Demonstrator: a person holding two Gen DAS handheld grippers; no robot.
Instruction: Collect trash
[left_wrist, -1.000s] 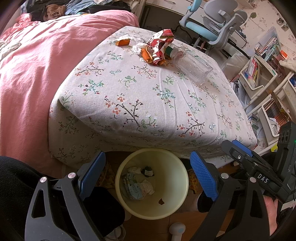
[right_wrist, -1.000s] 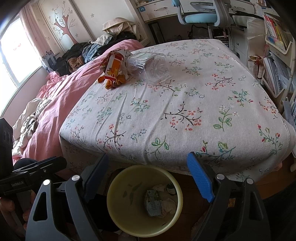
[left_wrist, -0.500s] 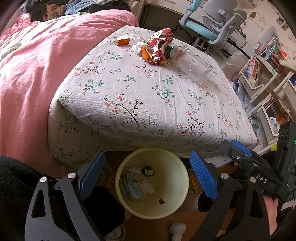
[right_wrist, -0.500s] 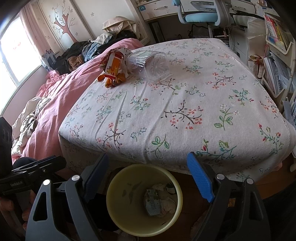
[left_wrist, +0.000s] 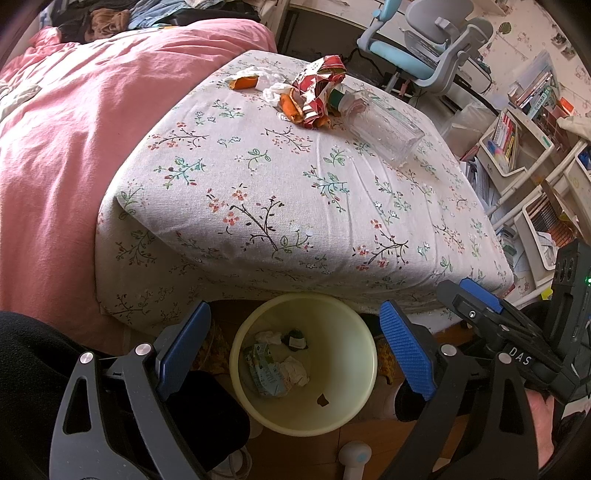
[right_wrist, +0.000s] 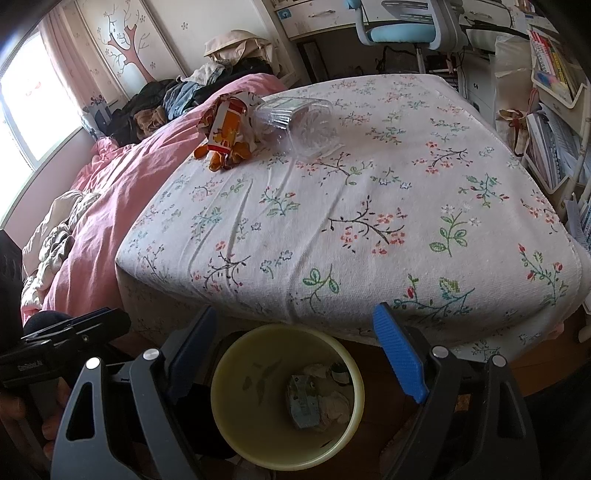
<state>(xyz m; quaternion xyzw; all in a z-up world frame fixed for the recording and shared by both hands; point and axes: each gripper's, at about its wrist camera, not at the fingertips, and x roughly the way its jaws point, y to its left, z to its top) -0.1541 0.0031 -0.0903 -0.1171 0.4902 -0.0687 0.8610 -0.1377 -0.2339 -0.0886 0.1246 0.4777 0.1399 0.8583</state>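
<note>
A pale yellow bin (left_wrist: 334, 306) stands on the floor at the foot of the bed, with a carton and crumpled paper (left_wrist: 275, 369) inside; the right wrist view shows the bin (right_wrist: 351, 373) too. On the floral bedspread (left_wrist: 295, 192) far from me lie a crumpled red-and-white wrapper (left_wrist: 319, 90), orange scraps (left_wrist: 243, 82), white tissue (left_wrist: 273, 90) and a clear plastic bottle (left_wrist: 380, 123). My left gripper (left_wrist: 295, 354) hangs open over the bin, nothing between its blue pads. My right gripper (right_wrist: 291, 354) is open over the bin as well, empty. The wrapper (right_wrist: 227, 129) and bottle (right_wrist: 301, 123) lie across the bed.
A pink duvet (left_wrist: 66, 147) covers the left of the bed, with clothes piled behind it. A desk chair (left_wrist: 424, 48) and shelves of books (left_wrist: 517, 140) stand to the right. A dark-clothed leg (left_wrist: 44, 369) sits left of the bin.
</note>
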